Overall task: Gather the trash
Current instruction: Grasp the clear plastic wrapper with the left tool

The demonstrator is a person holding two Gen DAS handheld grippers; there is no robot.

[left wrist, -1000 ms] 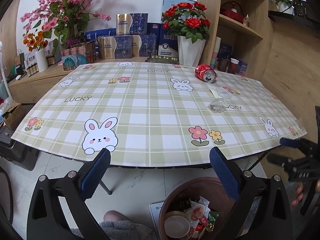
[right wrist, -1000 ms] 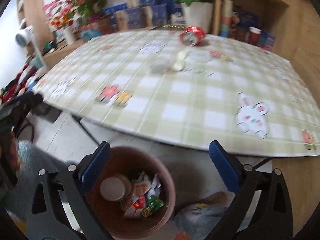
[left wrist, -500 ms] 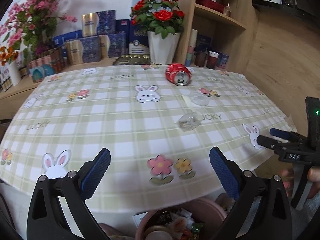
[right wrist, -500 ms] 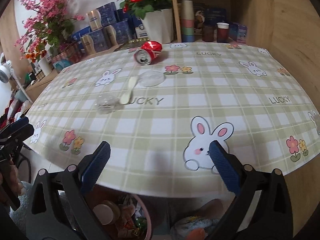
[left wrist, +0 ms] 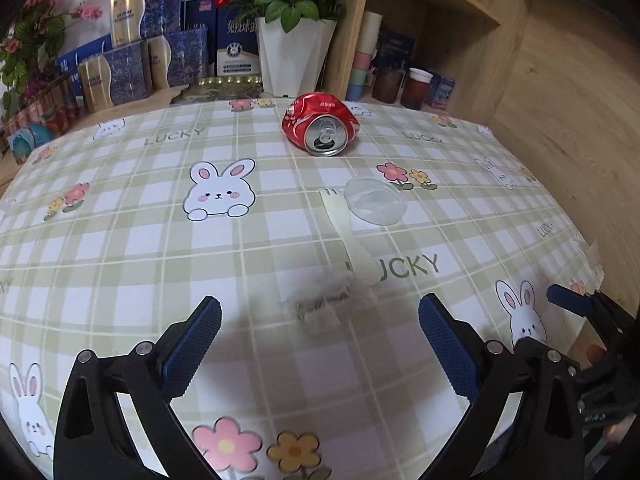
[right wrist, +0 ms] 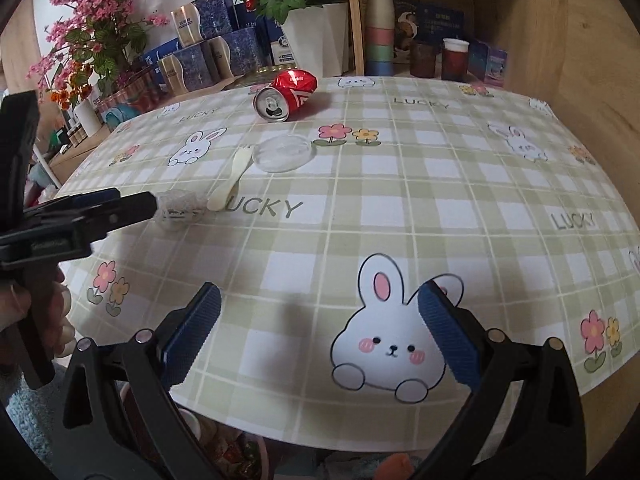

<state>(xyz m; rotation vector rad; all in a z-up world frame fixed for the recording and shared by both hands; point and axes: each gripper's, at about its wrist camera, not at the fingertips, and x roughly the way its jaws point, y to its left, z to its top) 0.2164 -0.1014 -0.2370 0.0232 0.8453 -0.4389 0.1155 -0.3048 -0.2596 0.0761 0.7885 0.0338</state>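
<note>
The table (left wrist: 120,248), w/ its green plaid cloth of bunnies, flowers & "LUCKY" print, filled both views. At its far edge stood a white vase of red roses (left wrist: 294,52), blue boxes (left wrist: 128,72) to the left of it, stacked cups (right wrist: 379,28) on a shelf to the right. Under the near edge, in the right wrist view, you had a bin (right wrist: 240,456) w/ wrappers in it, only partly visible. Your left gripper (left wrist: 320,344) hung low over the cloth w/ its blue pads spread wide, nothing between them; a small clear crumpled plastic cup (left wrist: 322,306) lay just beyond the gap, blurred. Your right gripper (right wrist: 318,336) was likewise spread & empty, over the near bunny print, well apart from the trash. Far centre lay a crushed red can (left wrist: 320,124) on its side, mouth facing you. Nearer was a clear round lid (left wrist: 375,201), flat on the cloth, and just left of it a pale plastic fork (left wrist: 354,236), tines far, handle end reaching near the cup. From the right wrist view your left gripper's tips sat right at the cup; touching or not, can't tell.
</note>
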